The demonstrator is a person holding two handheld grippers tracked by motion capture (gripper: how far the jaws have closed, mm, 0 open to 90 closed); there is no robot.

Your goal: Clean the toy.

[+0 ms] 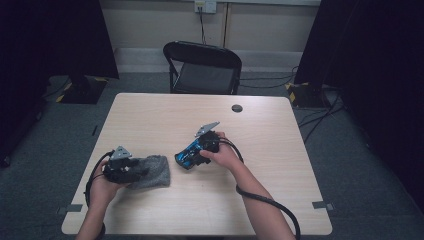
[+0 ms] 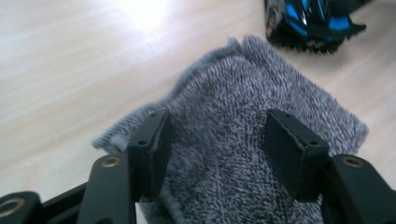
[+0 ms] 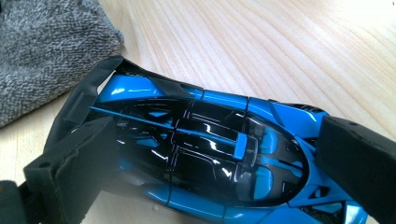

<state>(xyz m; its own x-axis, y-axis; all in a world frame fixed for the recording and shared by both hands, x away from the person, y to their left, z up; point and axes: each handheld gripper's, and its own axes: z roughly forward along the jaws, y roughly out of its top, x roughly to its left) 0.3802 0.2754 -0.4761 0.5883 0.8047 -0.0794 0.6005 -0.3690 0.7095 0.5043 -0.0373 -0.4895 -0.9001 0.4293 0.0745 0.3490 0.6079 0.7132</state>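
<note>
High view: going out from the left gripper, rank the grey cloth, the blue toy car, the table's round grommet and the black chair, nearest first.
From the left gripper:
1. Grey cloth, right under its jaws at the table's near left.
2. Blue toy car, mid-table, at the right gripper.
3. Round grommet, near the far edge.
4. Black chair, beyond the table.

A pale wood-grain rectangular table (image 1: pixel 280 150) fills the centre of the high view, with a small round black cable port (image 1: pixel 237 108) near its far edge. A black folding chair (image 1: pixel 202 67) stands behind it, upper centre. Grey carpet floor (image 1: pixel 360 165) surrounds them. A beige wall (image 1: pixel 155 22) runs along the top, black curtains (image 1: pixel 50 40) darken both upper corners, and black cables (image 1: pixel 320 117) trail at right.
</note>
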